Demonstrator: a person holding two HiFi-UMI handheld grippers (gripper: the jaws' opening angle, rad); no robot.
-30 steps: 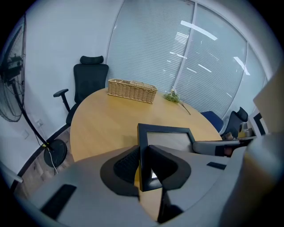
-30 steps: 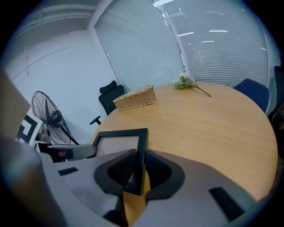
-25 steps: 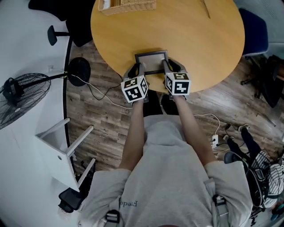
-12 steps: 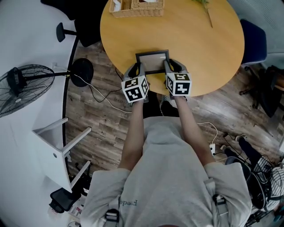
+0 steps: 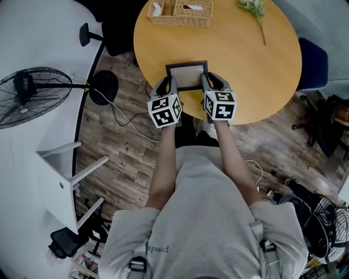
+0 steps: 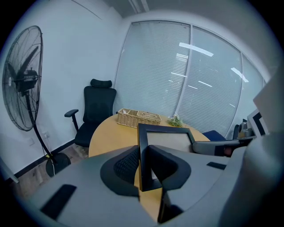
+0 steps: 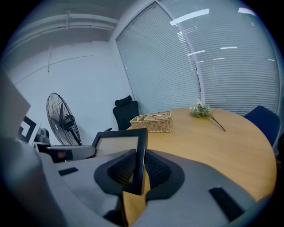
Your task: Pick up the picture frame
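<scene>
A black picture frame [image 5: 187,74] with a pale inner panel hangs above the near part of the round wooden table [image 5: 245,54]. My left gripper [image 5: 169,86] is shut on the frame's left side bar [image 6: 143,155]. On the opposite side bar [image 7: 140,159] my right gripper [image 5: 205,83] is shut. In the left gripper view the frame [image 6: 164,135] tilts up off the tabletop, and the right gripper's jaw shows at its far corner. In the right gripper view the frame [image 7: 120,142] stands clear of the wood.
A wicker basket [image 5: 181,12] and a flower sprig [image 5: 252,9] lie at the table's far side. A standing fan [image 5: 32,95] and white stool [image 5: 60,180] are at the left, a black office chair [image 6: 96,108] behind the table, a blue chair [image 5: 313,62] at the right.
Both grippers have risen with the frame held between them, and it has lifted off the tabletop. The head view has shifted, so more of the table's far side shows.
</scene>
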